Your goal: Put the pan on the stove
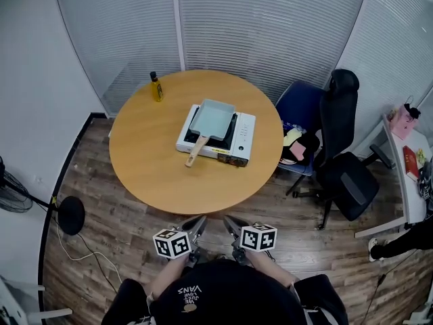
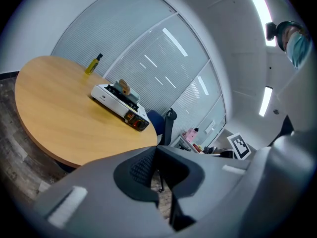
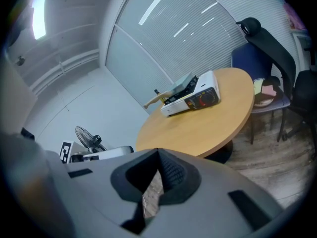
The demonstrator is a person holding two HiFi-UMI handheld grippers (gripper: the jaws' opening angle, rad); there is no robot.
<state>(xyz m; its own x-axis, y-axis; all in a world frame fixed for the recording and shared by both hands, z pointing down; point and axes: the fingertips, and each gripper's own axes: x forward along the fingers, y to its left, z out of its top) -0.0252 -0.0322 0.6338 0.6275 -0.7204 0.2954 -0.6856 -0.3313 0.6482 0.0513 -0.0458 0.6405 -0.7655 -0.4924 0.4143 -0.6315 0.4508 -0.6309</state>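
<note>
A grey-blue rectangular pan [image 1: 212, 119] with a wooden handle [image 1: 195, 152] rests on top of the white portable stove [image 1: 238, 143], which stands a little right of the middle of the round wooden table [image 1: 155, 161]. Both grippers hang off the table's near edge, close to the person's body. The left gripper [image 1: 199, 225] and the right gripper [image 1: 231, 225] are shut with nothing in them. The left gripper view shows its jaws [image 2: 156, 151] closed, with the stove [image 2: 115, 103] far off. In the right gripper view the jaws [image 3: 158, 155] meet too, and the pan [image 3: 181, 85] sits on the stove [image 3: 194, 100].
A small yellow bottle [image 1: 156, 88] stands at the table's far left edge. A blue chair [image 1: 302, 105] with items on it and a black office chair [image 1: 344, 156] stand to the right. A fan [image 1: 9, 196] and a black round base [image 1: 70, 215] are on the floor at the left.
</note>
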